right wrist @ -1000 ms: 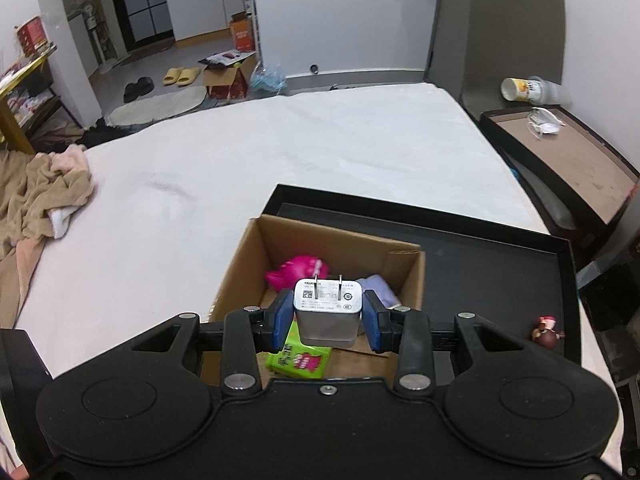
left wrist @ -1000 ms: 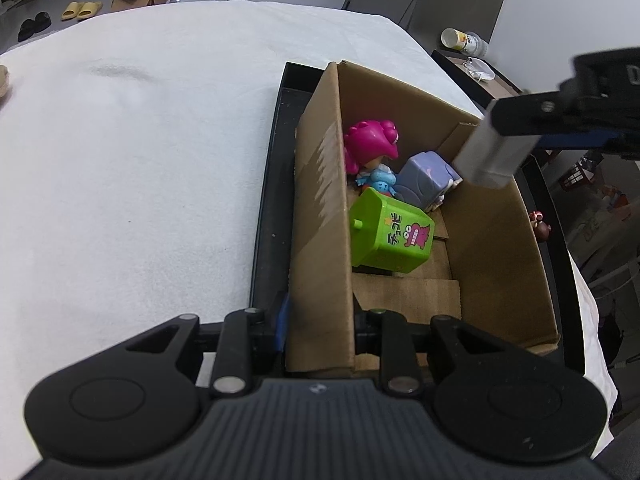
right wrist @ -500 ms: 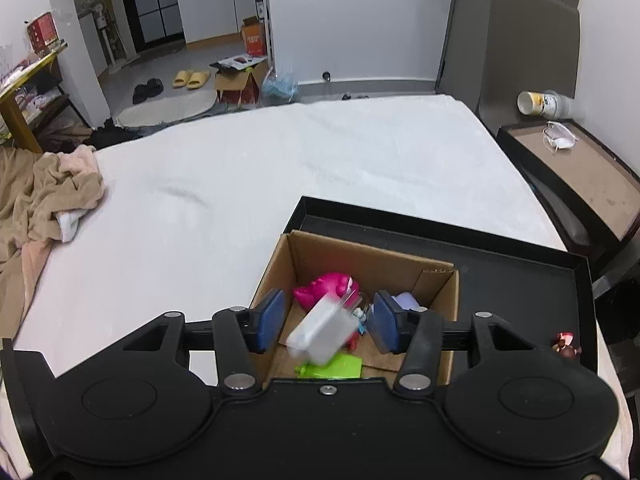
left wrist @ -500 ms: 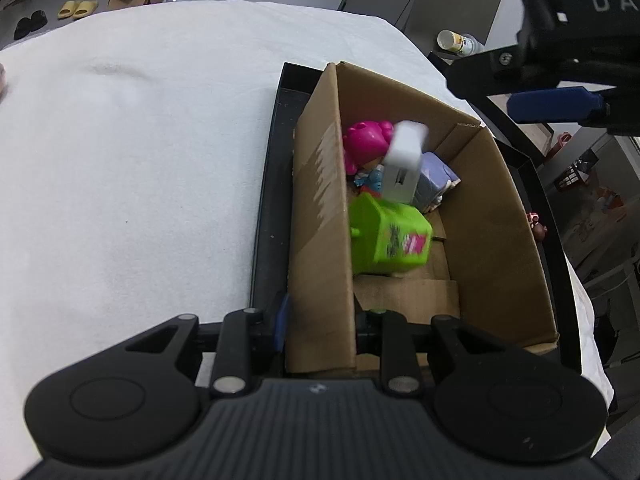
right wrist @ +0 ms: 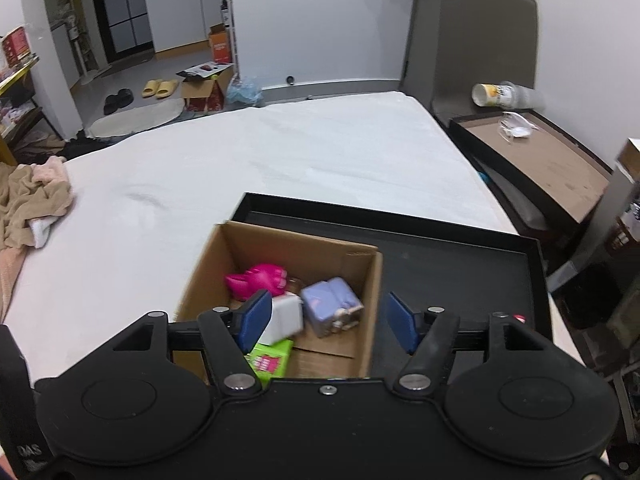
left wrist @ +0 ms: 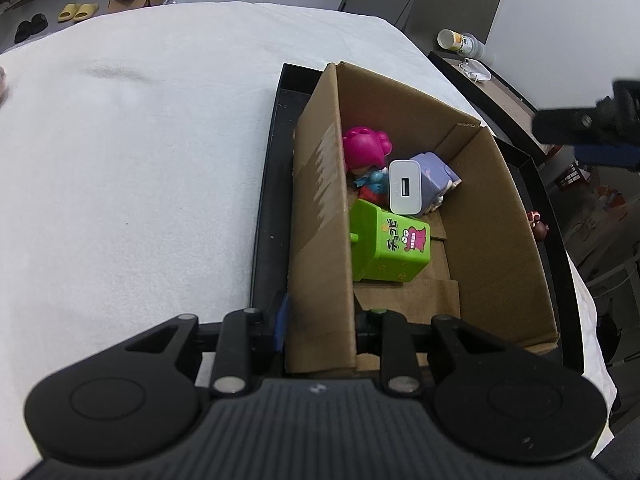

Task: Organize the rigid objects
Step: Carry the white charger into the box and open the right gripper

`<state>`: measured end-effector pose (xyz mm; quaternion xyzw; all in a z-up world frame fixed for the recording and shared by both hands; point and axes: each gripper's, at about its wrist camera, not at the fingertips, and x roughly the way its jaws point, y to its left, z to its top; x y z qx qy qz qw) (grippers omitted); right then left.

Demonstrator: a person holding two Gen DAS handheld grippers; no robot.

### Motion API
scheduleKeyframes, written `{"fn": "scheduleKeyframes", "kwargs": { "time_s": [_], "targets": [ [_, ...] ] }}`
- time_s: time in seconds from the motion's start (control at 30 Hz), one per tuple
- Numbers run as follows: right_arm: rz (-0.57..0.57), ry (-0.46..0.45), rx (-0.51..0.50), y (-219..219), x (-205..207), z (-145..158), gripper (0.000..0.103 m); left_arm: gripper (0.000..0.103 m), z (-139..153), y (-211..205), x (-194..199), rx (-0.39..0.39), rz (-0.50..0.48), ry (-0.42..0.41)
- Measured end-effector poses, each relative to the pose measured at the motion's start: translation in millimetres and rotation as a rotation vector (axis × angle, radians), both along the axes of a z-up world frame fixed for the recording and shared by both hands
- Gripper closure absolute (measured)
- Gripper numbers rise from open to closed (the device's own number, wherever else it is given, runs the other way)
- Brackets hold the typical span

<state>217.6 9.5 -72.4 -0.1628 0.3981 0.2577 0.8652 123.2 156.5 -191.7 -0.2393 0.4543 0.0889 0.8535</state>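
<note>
A wide bed covered in a white textured sheet [right wrist: 248, 168] stretches ahead of the right gripper. Directly on it, just beyond that gripper, lies a shallow black rectangular tray [right wrist: 460, 264]. Far off to the gripper's left, a crumpled beige and pink cloth [right wrist: 28, 200] rests at the sheet's edge.

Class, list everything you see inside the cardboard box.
Inside the cardboard box: a pink-haired doll, white charger, purple toy and green carton toy. The charger partly covers the doll and purple toy.

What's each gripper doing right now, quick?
Left gripper: shut on the cardboard box wall.
Right gripper: open, holding nothing.
</note>
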Motion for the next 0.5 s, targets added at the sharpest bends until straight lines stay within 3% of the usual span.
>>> {"fn": "scheduleKeyframes", "kwargs": {
  "time_s": [0.5],
  "targets": [
    [-0.077,0.018,0.012,-55,18,-10,0.032,0.078,0,-3,3,0.014,0.007,0.013]
  ]
}}
